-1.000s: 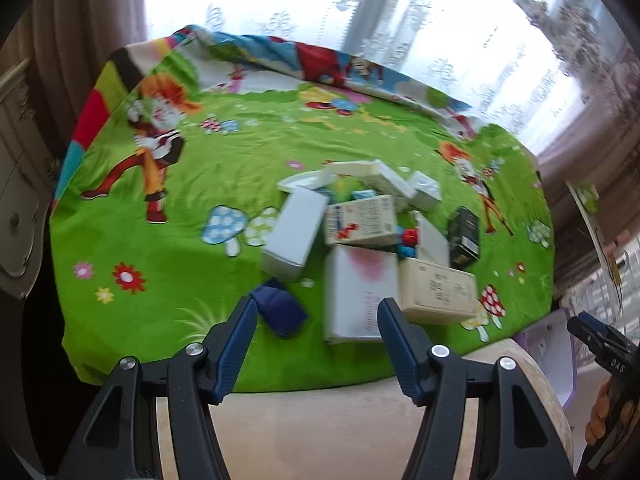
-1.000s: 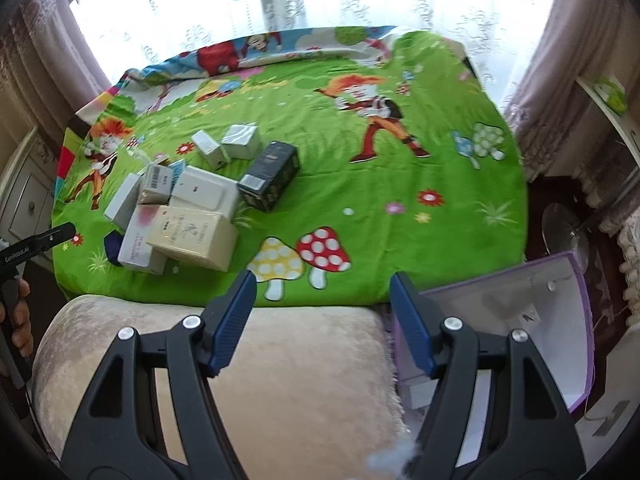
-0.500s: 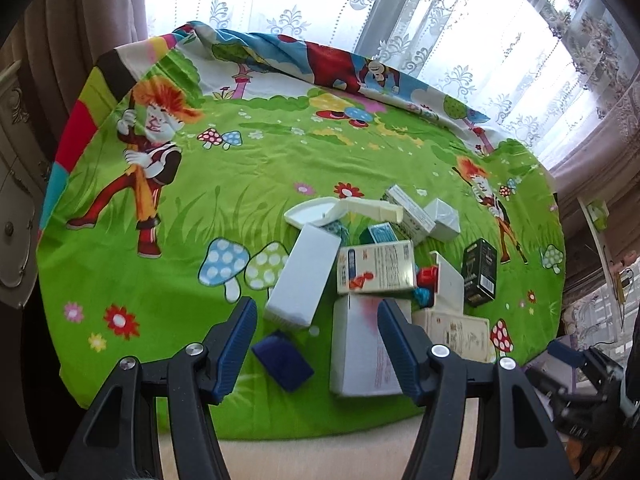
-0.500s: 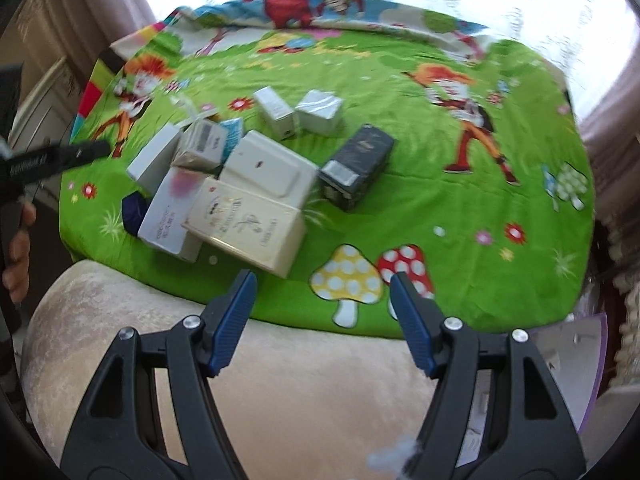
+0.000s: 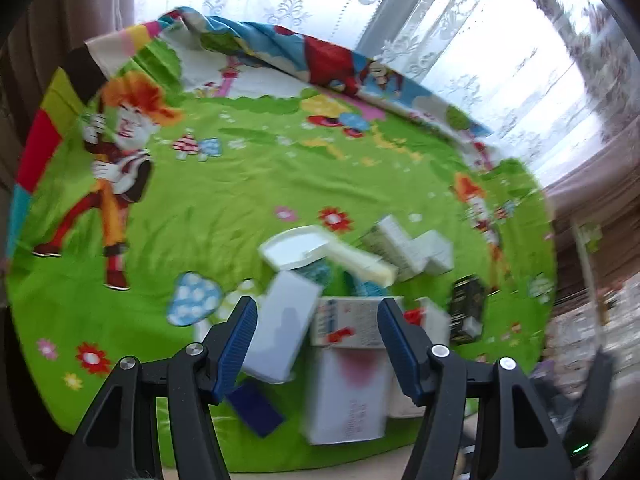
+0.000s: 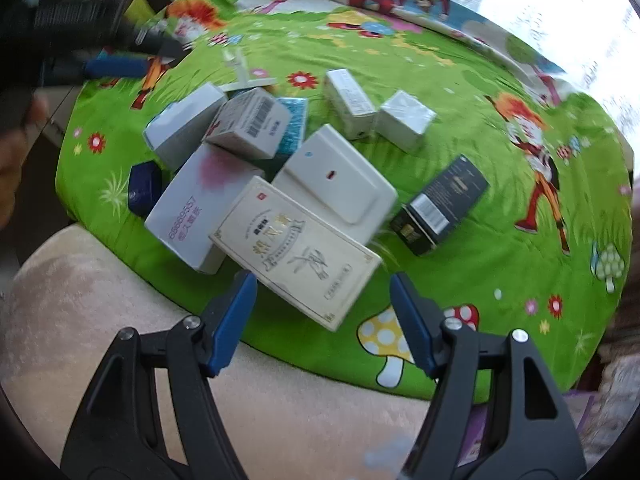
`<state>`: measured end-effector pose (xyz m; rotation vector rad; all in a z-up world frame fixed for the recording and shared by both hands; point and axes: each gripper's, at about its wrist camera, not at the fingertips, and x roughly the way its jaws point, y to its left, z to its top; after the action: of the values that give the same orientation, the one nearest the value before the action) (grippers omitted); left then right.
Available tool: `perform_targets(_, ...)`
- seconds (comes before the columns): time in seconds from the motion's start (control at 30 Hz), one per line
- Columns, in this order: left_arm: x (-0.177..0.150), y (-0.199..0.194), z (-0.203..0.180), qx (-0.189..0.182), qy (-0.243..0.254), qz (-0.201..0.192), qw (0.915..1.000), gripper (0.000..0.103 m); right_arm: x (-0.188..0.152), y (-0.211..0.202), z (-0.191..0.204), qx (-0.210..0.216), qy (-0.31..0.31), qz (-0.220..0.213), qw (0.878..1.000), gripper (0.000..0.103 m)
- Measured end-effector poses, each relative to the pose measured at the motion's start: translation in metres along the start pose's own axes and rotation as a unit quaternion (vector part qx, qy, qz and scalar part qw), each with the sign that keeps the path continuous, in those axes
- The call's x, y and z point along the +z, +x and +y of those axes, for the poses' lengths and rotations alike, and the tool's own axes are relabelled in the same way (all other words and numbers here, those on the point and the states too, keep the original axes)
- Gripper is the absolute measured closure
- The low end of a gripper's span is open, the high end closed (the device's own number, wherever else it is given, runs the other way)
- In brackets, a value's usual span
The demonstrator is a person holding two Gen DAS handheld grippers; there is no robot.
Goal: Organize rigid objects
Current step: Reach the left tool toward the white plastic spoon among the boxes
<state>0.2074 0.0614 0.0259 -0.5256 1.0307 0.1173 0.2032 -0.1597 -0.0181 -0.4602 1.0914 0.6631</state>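
A green cartoon-print sheet point(image 6: 460, 272) with mushrooms and flowers covers a bed before lace-curtained windows point(image 5: 460, 28), a cream plush surface point(image 6: 100, 320) at its near edge. The pile of boxes lies near that edge, and the cream gold-lettered box point(image 6: 298, 254) on top runs its long axis diagonally from upper left to lower right. The right hand-held gripper point(image 6: 324, 320) hovers just before it, jaws well apart and empty; the left hand-held gripper point(image 5: 314, 344) hangs likewise open over a white box point(image 5: 284, 328), touching nothing.

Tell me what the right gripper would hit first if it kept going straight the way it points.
Probably the cream box with gold lettering: it lies straight ahead of the open right gripper, nearest in the pile, though depth is uncertain.
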Motion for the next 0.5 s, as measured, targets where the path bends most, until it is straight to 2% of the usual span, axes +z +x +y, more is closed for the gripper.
perform_targets(0.07,0.008,0.004,0.003,-0.045,-0.04,0.014,0.9981,0.039,0.002,0.004,0.001,-0.001,-0.014,0.002,1.0,0.031)
perform_targets(0.2,0.022,0.018,0.005,-0.053,-0.09,0.026,0.9942,0.039,0.005,0.01,0.005,-0.007,-0.043,0.002,0.999,0.031)
perform_targets(0.37,0.027,0.044,0.009,-0.079,-0.143,0.062,0.9846,0.04,0.005,0.01,0.014,-0.003,-0.075,-0.001,0.997,0.031)
perform_targets(0.5,0.026,0.058,0.017,-0.101,-0.176,0.082,0.9757,0.04,0.0,0.009,0.024,0.023,-0.105,-0.003,0.994,0.031)
